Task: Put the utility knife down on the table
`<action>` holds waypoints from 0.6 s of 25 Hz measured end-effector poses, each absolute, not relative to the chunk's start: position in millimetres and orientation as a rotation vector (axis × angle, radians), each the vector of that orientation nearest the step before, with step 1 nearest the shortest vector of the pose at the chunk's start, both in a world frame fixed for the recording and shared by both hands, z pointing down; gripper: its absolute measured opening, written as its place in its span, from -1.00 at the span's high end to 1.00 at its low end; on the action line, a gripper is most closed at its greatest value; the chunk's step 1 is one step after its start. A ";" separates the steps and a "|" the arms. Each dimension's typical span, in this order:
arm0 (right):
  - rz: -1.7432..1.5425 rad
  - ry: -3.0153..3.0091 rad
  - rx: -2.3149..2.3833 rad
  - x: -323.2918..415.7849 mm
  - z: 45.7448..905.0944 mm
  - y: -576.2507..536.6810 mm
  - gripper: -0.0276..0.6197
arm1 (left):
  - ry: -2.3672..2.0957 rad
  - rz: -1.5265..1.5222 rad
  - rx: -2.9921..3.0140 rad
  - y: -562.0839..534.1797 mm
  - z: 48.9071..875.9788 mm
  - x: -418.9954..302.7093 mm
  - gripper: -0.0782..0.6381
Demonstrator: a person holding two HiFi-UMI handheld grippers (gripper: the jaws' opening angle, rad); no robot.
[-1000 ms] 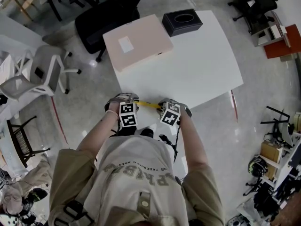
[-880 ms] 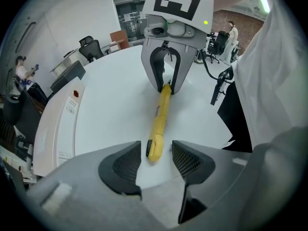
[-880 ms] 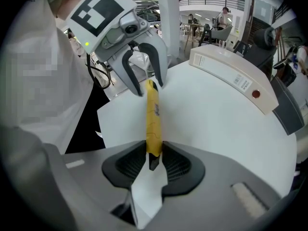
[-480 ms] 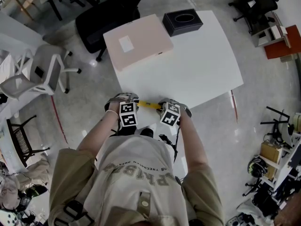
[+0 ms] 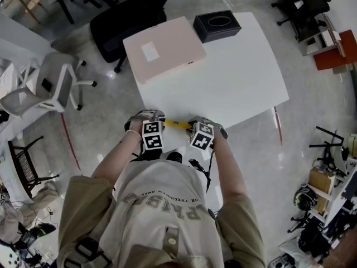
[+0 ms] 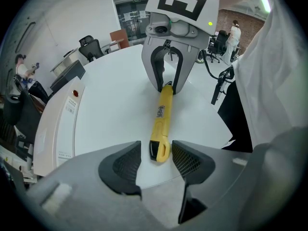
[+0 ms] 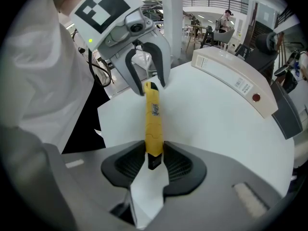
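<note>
A yellow utility knife [image 5: 177, 124] lies along the near edge of the white table [image 5: 240, 77], between my two grippers. In the left gripper view its black-capped end [image 6: 159, 150] sits between the left gripper's [image 6: 156, 160] pads with a gap on each side, so that gripper is open. In the right gripper view the knife's other end [image 7: 153, 148] is between the right gripper's [image 7: 154, 162] pads, which lie against its sides. Each gripper shows at the knife's far end in the other's view: the right gripper [image 6: 167, 85] and the left gripper [image 7: 147, 88]. Both point steeply down.
A flat pale pink box [image 5: 163, 48] and a black tissue box [image 5: 216, 25] sit at the table's far side. A black chair [image 5: 125, 21] and a grey chair [image 5: 50, 85] stand to the left. The person's torso is close behind the grippers.
</note>
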State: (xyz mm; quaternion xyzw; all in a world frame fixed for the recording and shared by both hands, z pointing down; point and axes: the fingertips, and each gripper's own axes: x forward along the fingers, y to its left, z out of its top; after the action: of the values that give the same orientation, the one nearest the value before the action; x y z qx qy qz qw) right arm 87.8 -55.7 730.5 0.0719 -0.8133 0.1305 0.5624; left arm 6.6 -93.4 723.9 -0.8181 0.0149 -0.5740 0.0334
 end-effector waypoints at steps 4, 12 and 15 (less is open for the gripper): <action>0.280 -1.911 0.168 85.8 727.8 -56.9 0.54 | 0.045 -1.763 -2.516 -93.7 723.5 5.4 0.19; 0.255 -1.905 0.177 86.9 728.3 -56.7 0.53 | 0.050 -1.759 -2.523 -92.7 722.5 4.6 0.18; 0.248 -1.903 0.173 86.0 727.4 -57.1 0.52 | 0.045 -1.757 -2.525 -93.0 722.4 4.3 0.17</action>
State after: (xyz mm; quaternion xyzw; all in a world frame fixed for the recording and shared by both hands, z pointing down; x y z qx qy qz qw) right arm 86.0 -57.1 727.4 0.0738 -0.8109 0.1059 0.5708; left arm 4.3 -93.0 722.4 -0.8203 0.0146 -0.5708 0.0326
